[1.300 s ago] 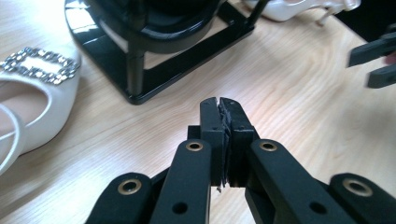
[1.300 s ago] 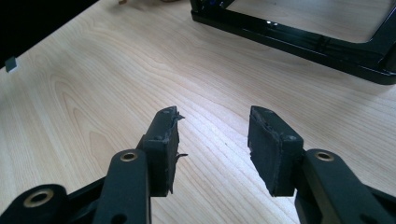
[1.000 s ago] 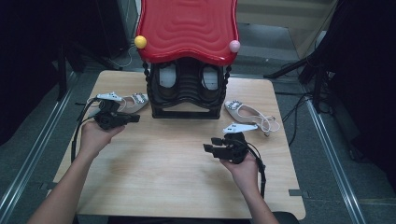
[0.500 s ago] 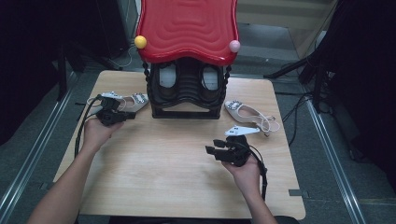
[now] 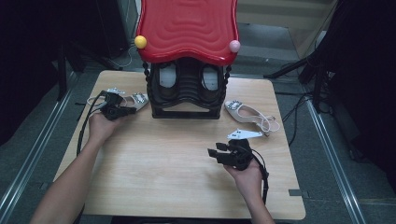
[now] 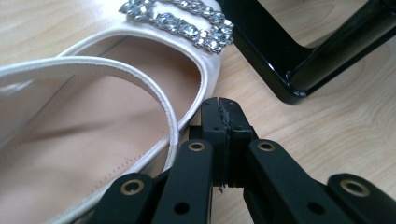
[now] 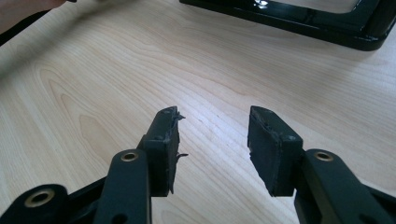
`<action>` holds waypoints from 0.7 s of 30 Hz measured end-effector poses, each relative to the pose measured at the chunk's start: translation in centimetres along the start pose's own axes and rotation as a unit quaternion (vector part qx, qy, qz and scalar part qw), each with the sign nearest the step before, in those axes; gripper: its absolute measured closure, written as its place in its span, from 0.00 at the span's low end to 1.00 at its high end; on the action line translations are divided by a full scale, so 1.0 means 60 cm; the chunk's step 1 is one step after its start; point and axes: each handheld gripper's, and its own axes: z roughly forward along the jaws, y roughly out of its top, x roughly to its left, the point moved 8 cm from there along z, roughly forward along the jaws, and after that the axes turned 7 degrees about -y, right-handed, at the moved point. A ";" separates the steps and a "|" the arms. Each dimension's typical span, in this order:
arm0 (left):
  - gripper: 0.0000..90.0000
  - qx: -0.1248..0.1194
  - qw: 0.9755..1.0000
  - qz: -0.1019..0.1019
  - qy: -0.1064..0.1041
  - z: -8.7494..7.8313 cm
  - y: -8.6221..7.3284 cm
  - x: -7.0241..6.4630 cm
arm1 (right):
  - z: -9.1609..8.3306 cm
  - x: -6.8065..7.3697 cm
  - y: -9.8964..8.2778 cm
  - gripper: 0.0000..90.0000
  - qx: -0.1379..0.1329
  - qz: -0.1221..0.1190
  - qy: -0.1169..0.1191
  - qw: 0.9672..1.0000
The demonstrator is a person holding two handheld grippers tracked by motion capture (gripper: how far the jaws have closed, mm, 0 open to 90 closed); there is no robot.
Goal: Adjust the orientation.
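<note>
The left gripper (image 6: 223,122) has its fingers pressed together beside the white satin jewelled shoe (image 6: 107,107), at ten o'clock on the wooden bench (image 5: 163,158). The right gripper (image 7: 215,140), at four o'clock, holds its fingers wide over bare wood.

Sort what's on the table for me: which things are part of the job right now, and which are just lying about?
In play:
- left gripper, shut, beside the left shoe's rim
- left shoe, white with a jewelled buckle
- shoe rack, likely its destination

Idle:
- right shoe, right of the rack
- right gripper, open above bare table
</note>
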 end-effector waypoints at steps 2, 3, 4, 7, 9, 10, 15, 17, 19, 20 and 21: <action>1.00 -0.001 1.000 -0.001 0.004 0.004 0.004 0.001 | -0.002 -0.001 -0.003 0.61 0.000 0.001 -0.003 1.000; 1.00 0.000 1.000 -0.005 0.005 0.006 0.007 0.001 | -0.003 -0.001 -0.004 0.61 0.001 0.002 -0.004 1.000; 1.00 -0.001 1.000 -0.007 0.007 0.009 0.010 0.001 | -0.003 -0.002 -0.004 0.61 -0.001 0.003 -0.004 1.000; 1.00 -0.007 1.000 -0.016 0.014 0.018 0.020 0.000 | -0.005 -0.002 -0.005 0.61 -0.001 0.004 -0.005 1.000; 1.00 -0.016 0.999 -0.031 0.025 0.023 0.026 0.002 | -0.007 -0.002 -0.007 0.61 0.000 0.005 -0.007 1.000; 1.00 -0.017 0.999 -0.033 0.026 0.024 0.027 0.003 | -0.007 -0.003 -0.007 0.61 -0.001 0.007 -0.007 1.000; 1.00 -0.019 0.999 -0.037 0.018 0.024 0.028 -0.001 | -0.008 -0.004 -0.008 0.61 -0.001 0.008 -0.008 1.000; 1.00 -0.018 0.999 -0.035 0.014 0.022 0.030 -0.005 | -0.007 -0.004 -0.008 0.61 -0.001 0.009 -0.006 1.000; 1.00 -0.017 0.999 -0.032 0.009 0.020 0.031 -0.011 | -0.007 -0.003 -0.008 0.61 0.000 0.008 -0.006 1.000; 1.00 -0.017 0.999 -0.029 0.007 0.018 0.032 -0.014 | -0.007 -0.004 -0.008 0.61 0.000 0.008 -0.006 1.000; 1.00 -0.015 0.999 -0.030 -0.001 0.015 0.032 -0.017 | -0.007 -0.004 -0.008 0.61 0.000 0.009 -0.007 1.000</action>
